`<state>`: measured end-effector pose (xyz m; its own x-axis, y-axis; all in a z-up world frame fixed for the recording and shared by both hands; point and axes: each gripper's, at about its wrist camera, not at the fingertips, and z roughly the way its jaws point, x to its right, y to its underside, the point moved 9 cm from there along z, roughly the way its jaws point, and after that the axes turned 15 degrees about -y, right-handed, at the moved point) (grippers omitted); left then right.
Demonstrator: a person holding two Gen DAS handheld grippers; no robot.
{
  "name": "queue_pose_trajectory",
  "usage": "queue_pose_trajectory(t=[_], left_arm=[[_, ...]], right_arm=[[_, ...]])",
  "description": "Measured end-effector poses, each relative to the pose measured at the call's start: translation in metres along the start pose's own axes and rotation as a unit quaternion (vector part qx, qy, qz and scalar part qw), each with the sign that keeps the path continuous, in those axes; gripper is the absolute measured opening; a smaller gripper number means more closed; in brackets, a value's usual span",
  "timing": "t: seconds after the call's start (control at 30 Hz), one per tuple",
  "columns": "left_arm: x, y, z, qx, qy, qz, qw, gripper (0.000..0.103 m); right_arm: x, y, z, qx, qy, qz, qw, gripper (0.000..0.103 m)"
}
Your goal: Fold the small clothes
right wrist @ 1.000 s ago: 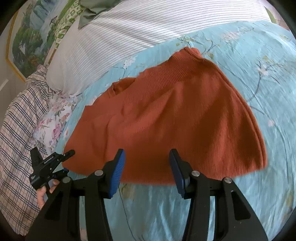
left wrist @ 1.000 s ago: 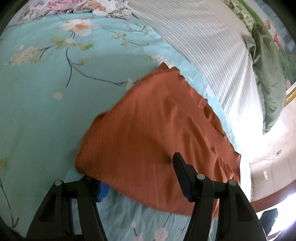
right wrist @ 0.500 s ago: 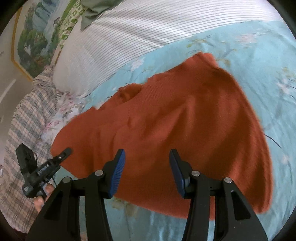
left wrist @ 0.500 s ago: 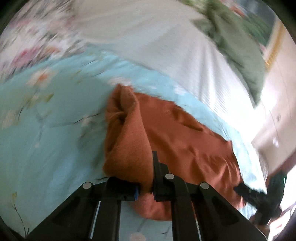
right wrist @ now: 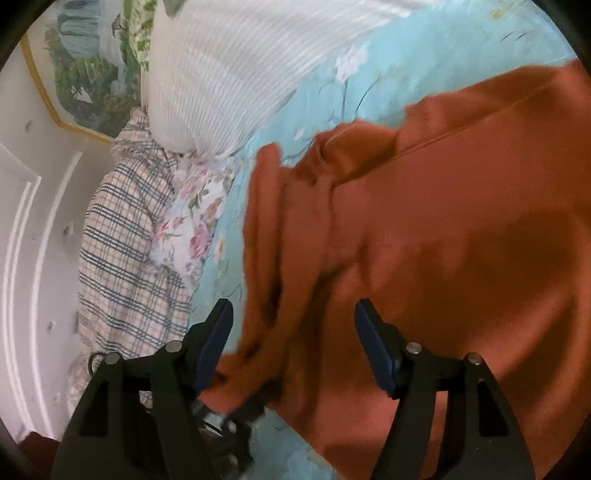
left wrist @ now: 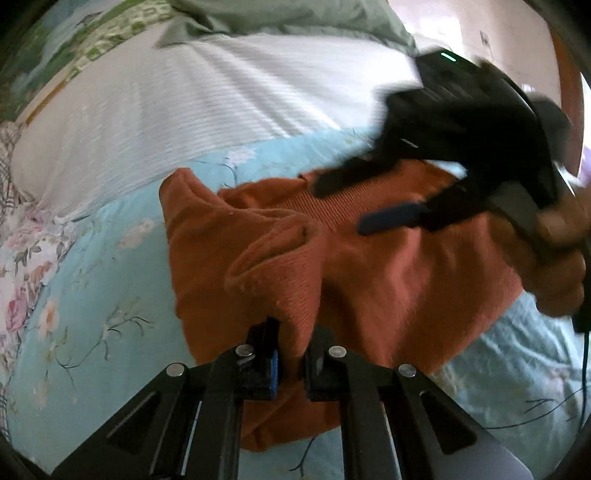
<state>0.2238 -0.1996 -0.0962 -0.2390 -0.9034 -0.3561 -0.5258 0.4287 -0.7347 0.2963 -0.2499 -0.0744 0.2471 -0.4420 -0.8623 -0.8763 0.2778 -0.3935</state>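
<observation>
An orange knit garment (left wrist: 388, 280) lies on the light blue floral bedspread (left wrist: 92, 295), with one edge bunched up into a raised fold. My left gripper (left wrist: 291, 354) is shut on that fold at the garment's near edge. In the left wrist view my right gripper (left wrist: 365, 199) hovers over the garment's far side, held by a hand (left wrist: 554, 266). In the right wrist view the right gripper (right wrist: 291, 317) has its jaws opening wide. The orange garment (right wrist: 461, 240) lies under and between them, and the pads do not press on it.
A white striped pillow (left wrist: 184, 110) lies behind the garment, with green cloth (left wrist: 277, 14) beyond it. A plaid cloth (right wrist: 122, 240) and a floral cloth (right wrist: 192, 221) lie at the bed's left. A framed picture (right wrist: 85, 66) hangs on the wall.
The left gripper shut on the garment's edge and carried it up and across, bunching a fold. The right gripper swung left over the garment and its jaws widened.
</observation>
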Motion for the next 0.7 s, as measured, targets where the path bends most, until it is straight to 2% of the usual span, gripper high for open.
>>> queue_pose_trajectory(t=[0.2, 0.33, 0.4, 0.43, 0.47, 0.6, 0.7], left_arm=[[0.003, 0.003, 0.003, -0.005, 0.009, -0.001, 0.9999, 0.008], [0.008, 0.005, 0.006, -0.006, 0.004, 0.014, 0.9999, 0.008], [0.007, 0.004, 0.009, -0.007, 0.004, 0.014, 0.9999, 0.008], [0.006, 0.004, 0.009, -0.007, 0.006, 0.012, 0.9999, 0.008], [0.005, 0.004, 0.009, -0.008, 0.007, 0.011, 0.9999, 0.008], [0.003, 0.002, 0.005, -0.006, 0.005, 0.009, 0.9999, 0.008], [0.005, -0.004, -0.005, -0.006, 0.026, -0.005, 0.9996, 0.008]], right_arm=[[-0.002, -0.026, 0.052, -0.045, -0.033, 0.002, 0.998, 0.070], [-0.001, -0.046, 0.081, -0.061, -0.004, -0.029, 0.998, 0.070], [-0.001, -0.052, 0.091, -0.072, 0.007, -0.048, 0.996, 0.054], [-0.001, -0.052, 0.095, -0.081, 0.018, -0.056, 0.995, 0.032], [-0.001, -0.055, 0.095, -0.083, 0.023, -0.061, 0.994, 0.024], [-0.018, -0.056, 0.074, -0.068, 0.030, -0.094, 0.993, 0.019], [-0.033, -0.059, 0.042, -0.046, 0.028, -0.109, 0.993, 0.018]])
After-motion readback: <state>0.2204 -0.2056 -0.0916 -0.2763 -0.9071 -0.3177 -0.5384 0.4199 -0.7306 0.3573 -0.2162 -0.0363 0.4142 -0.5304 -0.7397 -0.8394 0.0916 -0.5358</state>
